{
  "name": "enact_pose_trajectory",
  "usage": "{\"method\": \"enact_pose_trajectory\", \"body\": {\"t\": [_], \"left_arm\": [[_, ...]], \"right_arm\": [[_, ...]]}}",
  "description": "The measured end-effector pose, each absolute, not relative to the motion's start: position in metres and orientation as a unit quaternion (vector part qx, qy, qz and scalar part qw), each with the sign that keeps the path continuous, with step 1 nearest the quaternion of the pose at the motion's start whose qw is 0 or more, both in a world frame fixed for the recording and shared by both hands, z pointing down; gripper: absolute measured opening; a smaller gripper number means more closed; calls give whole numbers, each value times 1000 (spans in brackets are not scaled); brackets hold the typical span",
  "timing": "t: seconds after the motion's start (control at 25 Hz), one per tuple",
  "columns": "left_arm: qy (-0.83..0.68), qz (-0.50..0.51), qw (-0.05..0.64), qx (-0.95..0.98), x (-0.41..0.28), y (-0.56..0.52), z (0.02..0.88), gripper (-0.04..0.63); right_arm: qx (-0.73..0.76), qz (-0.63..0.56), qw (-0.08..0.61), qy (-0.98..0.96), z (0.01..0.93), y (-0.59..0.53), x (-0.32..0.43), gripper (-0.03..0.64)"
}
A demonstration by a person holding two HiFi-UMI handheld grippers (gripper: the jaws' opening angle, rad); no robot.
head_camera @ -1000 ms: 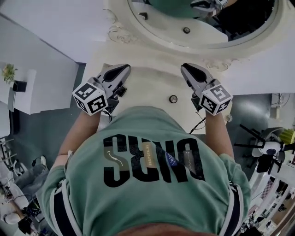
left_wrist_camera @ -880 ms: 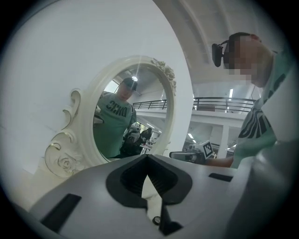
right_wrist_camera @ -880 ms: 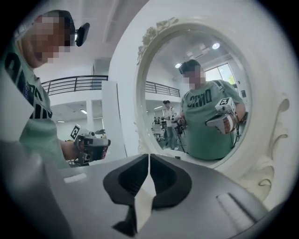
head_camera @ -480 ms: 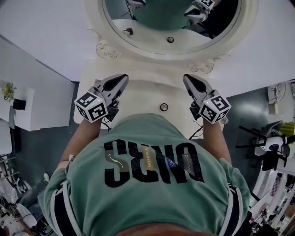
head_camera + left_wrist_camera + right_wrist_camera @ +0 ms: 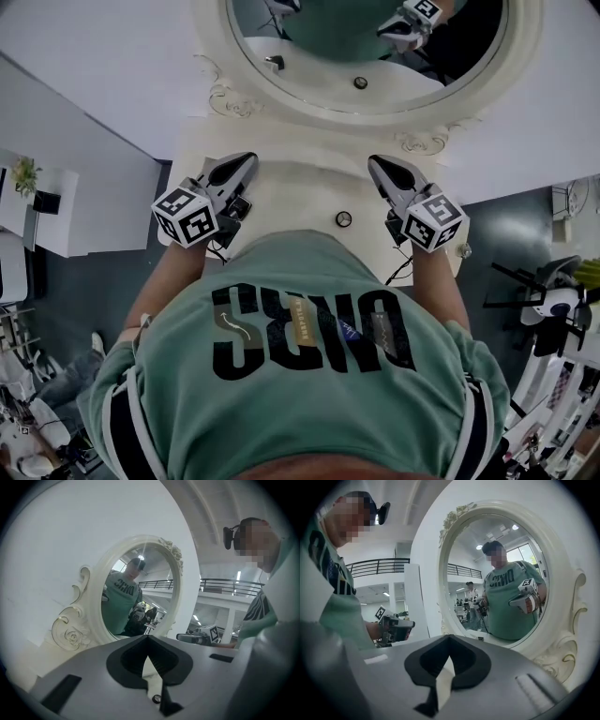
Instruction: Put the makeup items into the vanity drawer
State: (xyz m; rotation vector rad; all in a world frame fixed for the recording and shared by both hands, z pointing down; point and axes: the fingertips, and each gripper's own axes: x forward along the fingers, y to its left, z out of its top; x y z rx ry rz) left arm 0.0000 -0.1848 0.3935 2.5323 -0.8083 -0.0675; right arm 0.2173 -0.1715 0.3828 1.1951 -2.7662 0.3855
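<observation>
The cream vanity top (image 5: 300,187) lies below an oval mirror (image 5: 375,103) with a carved frame. A small round dark item (image 5: 344,219) sits on the top near the person's chest, and it also shows low between the left jaws as the round item (image 5: 156,698). My left gripper (image 5: 248,159) hovers over the left part of the top. My right gripper (image 5: 375,162) hovers over the right part. Both are shut with nothing held, as in the left gripper (image 5: 148,638) and right gripper (image 5: 449,638) views. No drawer is in view; the person's green shirt hides the vanity's front.
The mirror (image 5: 501,573) reflects the person and both grippers. A small knob (image 5: 463,250) sticks out at the vanity's right edge. White walls flank the mirror. Grey floor with equipment (image 5: 553,309) lies to the right, and white furniture (image 5: 37,202) stands to the left.
The head camera has shifted, so more of the mirror shows than 1.0 s ago. Both grippers stay shut over the vanity top, in about the same places.
</observation>
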Motion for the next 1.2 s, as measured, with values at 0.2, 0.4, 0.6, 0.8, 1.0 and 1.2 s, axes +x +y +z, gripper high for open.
{"method": "enact_pose_trajectory", "body": {"t": [0.2, 0.4, 0.6, 0.8, 1.0, 1.2], "left_arm": [[-311, -12, 286, 906, -12, -190, 420, 3], [-308, 21, 312, 899, -6, -181, 448, 3], [-302, 13, 341, 890, 1, -183, 456, 3], [-297, 7, 337, 893, 7, -196, 448, 3], [-292, 3, 329, 898, 14, -197, 441, 3], [-295, -1, 320, 900, 10, -198, 435, 3]], "right_arm": [[381, 127, 68, -913, 393, -173, 206, 8], [373, 131, 83, -915, 407, -175, 199, 8], [362, 137, 97, -917, 419, -175, 193, 8], [358, 144, 98, -917, 425, -179, 194, 8], [358, 143, 95, -918, 422, -183, 197, 6], [361, 139, 90, -918, 417, -182, 199, 8]]}}
